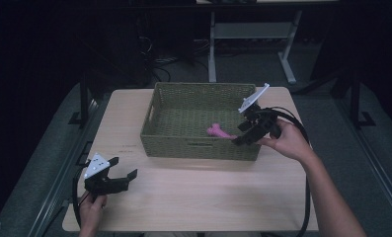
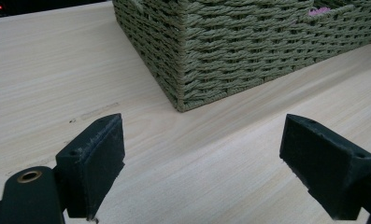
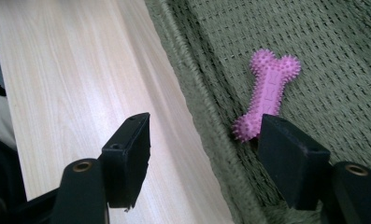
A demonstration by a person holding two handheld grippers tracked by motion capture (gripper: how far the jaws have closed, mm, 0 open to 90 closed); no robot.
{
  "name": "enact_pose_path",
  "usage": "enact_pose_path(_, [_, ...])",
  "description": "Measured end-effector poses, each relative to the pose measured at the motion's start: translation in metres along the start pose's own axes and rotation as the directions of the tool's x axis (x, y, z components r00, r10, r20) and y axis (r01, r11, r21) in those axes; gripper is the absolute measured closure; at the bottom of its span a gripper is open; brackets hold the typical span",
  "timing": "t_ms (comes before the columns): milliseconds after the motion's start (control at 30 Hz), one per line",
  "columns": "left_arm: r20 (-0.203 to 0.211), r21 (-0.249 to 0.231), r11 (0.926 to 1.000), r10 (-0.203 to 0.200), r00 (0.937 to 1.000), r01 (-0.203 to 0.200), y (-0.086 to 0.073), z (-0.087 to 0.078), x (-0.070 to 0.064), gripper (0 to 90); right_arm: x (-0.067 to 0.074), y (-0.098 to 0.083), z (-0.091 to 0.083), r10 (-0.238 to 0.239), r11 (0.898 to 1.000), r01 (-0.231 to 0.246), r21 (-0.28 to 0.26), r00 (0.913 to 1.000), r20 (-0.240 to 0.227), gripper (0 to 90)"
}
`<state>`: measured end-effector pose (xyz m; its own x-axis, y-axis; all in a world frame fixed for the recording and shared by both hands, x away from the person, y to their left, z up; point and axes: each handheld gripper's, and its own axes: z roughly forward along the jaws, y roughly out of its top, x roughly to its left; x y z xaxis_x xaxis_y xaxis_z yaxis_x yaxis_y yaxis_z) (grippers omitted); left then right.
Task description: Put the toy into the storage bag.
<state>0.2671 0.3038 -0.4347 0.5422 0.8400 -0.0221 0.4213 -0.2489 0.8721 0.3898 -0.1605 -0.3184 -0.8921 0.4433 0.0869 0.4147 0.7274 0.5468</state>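
A pink spiky rubber bone toy (image 1: 220, 132) lies on the floor of the olive-green woven rectangular basket (image 1: 156, 125) on the pale wooden worktop (image 1: 193, 192). The right gripper (image 1: 244, 134) hangs over the basket's near right corner, jaws spread, beside the toy. The left gripper (image 1: 127, 172) rests near the worktop's front left, jaws spread wide and empty.

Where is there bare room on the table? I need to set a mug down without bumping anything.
The wooden table is bare in front of the woven basket, between the left gripper and the right forearm. A strip left of the basket is free too. It is crowded at the basket's right end, where the right gripper hangs by the pink bone toy.
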Motion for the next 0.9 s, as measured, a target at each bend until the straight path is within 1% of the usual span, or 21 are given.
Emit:
enact_pose_path(400, [0.002, 0.001, 1.0000, 0.006, 1.0000, -0.006, 0.000, 0.000, -0.001, 13.4, 0.011, -0.015, 0.006, -0.003, 1.000, 0.003, -0.001, 0.9999, -0.010, 32.4])
enact_pose_path(700, [0.003, 0.004, 0.9999, 0.009, 1.0000, -0.009, 0.000, 0.001, -0.002, 13.4, 0.019, -0.023, 0.008, -0.011, 1.000, 0.011, -0.002, 0.9999, -0.010, 31.0])
enact_pose_path(733, [0.003, 0.005, 0.9999, 0.011, 0.9999, -0.011, 0.000, 0.000, -0.002, 13.4, 0.020, -0.026, 0.009, -0.017, 1.000, 0.017, -0.005, 0.9998, -0.011, 30.9])
enact_pose_path(900, [0.002, 0.004, 0.9999, 0.010, 1.0000, -0.010, 0.000, 0.000, -0.002, 13.4, 0.024, -0.032, 0.013, -0.015, 1.000, 0.015, -0.004, 0.9998, -0.012, 30.4])
